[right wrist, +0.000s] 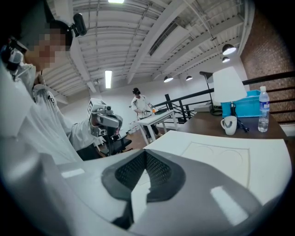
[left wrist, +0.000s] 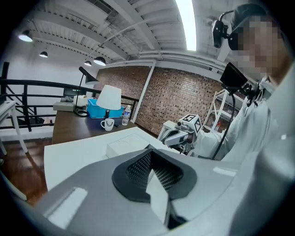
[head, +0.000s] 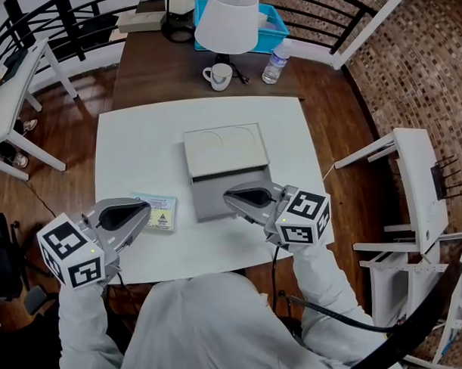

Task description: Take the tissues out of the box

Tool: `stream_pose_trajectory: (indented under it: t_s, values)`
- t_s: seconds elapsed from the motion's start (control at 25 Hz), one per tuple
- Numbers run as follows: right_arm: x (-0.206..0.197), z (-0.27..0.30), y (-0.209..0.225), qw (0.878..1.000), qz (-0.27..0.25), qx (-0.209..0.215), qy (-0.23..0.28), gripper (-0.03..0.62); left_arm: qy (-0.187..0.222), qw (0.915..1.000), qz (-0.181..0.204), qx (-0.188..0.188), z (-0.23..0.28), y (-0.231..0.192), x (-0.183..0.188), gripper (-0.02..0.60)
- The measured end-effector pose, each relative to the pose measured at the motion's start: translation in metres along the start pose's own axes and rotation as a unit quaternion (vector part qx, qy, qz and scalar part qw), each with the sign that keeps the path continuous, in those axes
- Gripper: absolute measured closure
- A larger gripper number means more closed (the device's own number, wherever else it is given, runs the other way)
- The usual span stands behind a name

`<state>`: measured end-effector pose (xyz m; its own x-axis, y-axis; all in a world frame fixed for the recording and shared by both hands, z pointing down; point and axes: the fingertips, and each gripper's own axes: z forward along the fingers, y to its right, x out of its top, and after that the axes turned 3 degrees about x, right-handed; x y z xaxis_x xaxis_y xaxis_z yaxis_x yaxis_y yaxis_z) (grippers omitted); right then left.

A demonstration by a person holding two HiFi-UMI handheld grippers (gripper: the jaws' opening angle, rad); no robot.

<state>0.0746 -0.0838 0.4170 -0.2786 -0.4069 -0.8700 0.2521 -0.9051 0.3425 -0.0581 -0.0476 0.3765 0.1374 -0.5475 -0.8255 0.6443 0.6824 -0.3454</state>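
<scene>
A flat whitish box with two round imprints on its lid lies in the middle of the white table; a grey part juts from its near side. My right gripper hovers over that grey part, jaws shut with nothing between them. A small printed packet lies left of the box. My left gripper points at the packet's left edge, jaws closed and empty. Whether either gripper touches anything cannot be told. The box shows beyond the left jaws.
Behind the white table stands a dark wooden one with a mug, a water bottle, a white lamp shade and a blue tray. White racks stand right, a white side table left.
</scene>
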Motion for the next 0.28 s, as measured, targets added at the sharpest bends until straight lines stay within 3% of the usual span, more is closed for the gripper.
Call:
stream_pose_trajectory:
  t_s: [0.28]
  values:
    - [-0.001,0.0051,0.0055,1.0,0.002,0.002,-0.009,0.592,-0.003,1.0,0.002,-0.003,0.0048,-0.0038,0.0005,0.568]
